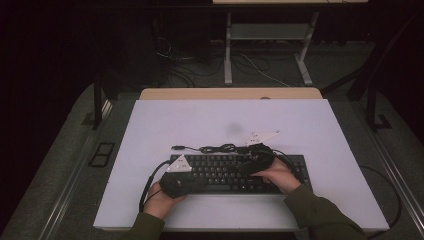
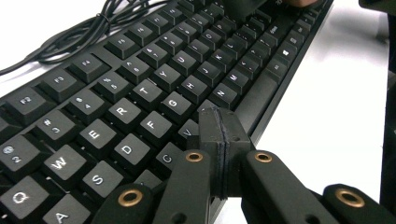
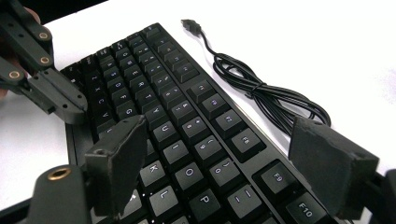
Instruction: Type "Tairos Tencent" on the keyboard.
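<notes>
the keyboard (image 1: 235, 172) lies along the near side of the white table (image 1: 200, 125). the left gripper (image 2: 219, 122), pressed together, hovers over its v key (a poking tip); the right gripper (image 3: 224, 154) hangs spread above the number row. press straight down, lightly.

black keyboard (image 1: 235, 172) lies flat on the white table, its cable (image 1: 220, 148) bundled behind.
</notes>
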